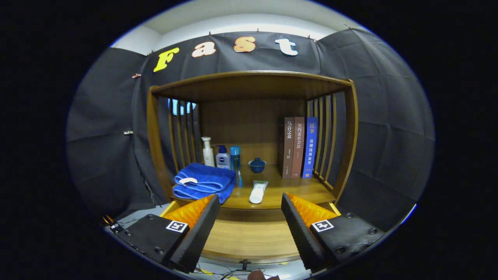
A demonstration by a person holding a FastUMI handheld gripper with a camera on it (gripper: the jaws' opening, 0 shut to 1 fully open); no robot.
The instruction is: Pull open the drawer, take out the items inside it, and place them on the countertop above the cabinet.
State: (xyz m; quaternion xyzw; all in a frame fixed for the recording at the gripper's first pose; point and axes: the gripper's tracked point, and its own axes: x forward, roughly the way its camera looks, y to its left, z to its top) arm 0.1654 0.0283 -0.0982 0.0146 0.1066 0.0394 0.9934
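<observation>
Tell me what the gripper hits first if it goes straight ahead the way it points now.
The gripper is open, with nothing between its fingers. Straight ahead, the white tube lying on the wooden countertop looks first in line, with the small blue lidded cup beyond it. Depth is hard to judge here.

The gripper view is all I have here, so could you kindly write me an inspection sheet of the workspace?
Surface: wooden countertop inside an open-fronted shelf unit with slatted sides.
Job's things: drawer lies between and below the fingers, apparently open; no contents visible in it.
Clutter: folded blue towel; white tube lying flat; white pump bottle, blue-capped bottle and clear blue bottle behind the towel; small blue lidded cup; three upright books.
Grippers: gripper open, fingers apart, holding nothing, short of the countertop.
Cables: thin wires on the floor below the drawer.
Surroundings: black cloth wall; pale ceiling above.
</observation>
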